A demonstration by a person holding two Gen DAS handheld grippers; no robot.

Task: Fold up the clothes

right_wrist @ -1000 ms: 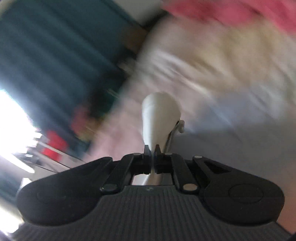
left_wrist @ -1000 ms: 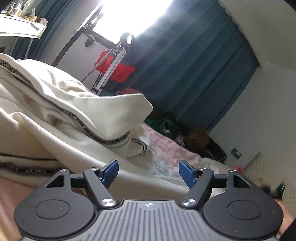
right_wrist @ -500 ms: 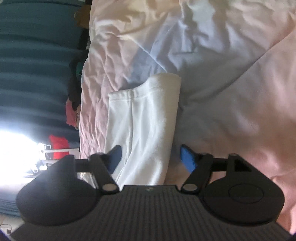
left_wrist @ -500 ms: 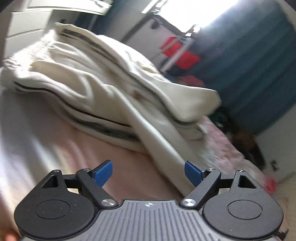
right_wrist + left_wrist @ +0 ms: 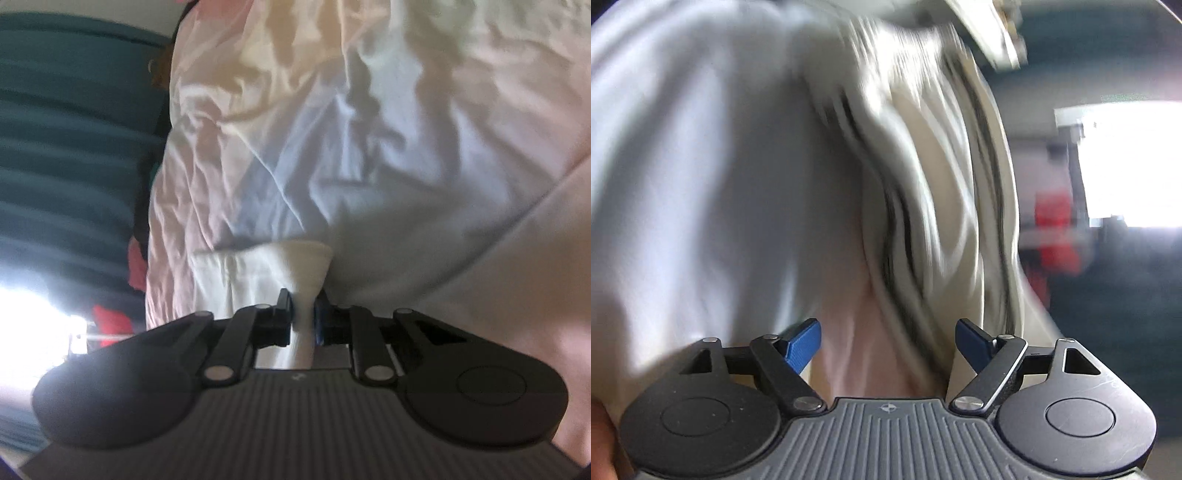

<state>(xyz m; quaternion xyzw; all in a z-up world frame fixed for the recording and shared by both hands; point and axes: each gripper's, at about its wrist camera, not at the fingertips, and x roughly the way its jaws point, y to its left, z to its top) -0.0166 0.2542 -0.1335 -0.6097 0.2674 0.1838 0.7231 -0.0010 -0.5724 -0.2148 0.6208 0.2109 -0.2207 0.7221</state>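
Observation:
A cream garment (image 5: pixel 942 166) with dark striped trim lies bunched on the pale pink bed sheet (image 5: pixel 701 166), badly blurred in the left wrist view. My left gripper (image 5: pixel 886 332) is open, its jaws closing slightly. Only sheet and the garment's near edge show between the blue fingertips (image 5: pixel 805 338), with neither pad touching cloth. In the right wrist view my right gripper (image 5: pixel 303 306) is closing, and its pads pinch the ribbed cuff of a white garment (image 5: pixel 295 262). That cuff fans out just past the jaws over the wrinkled sheet (image 5: pixel 369 129).
Teal curtains (image 5: pixel 74 129) hang beyond the bed's edge at the left. A bright window (image 5: pixel 1126 166) and a red object (image 5: pixel 1056 229) sit at the right of the left wrist view. Part of a hand (image 5: pixel 600 443) shows at that view's lower left corner.
The left view has rolled and swung, so the cream garment now runs up the picture. The right gripper, open around the white cuff half a second ago, has closed on it.

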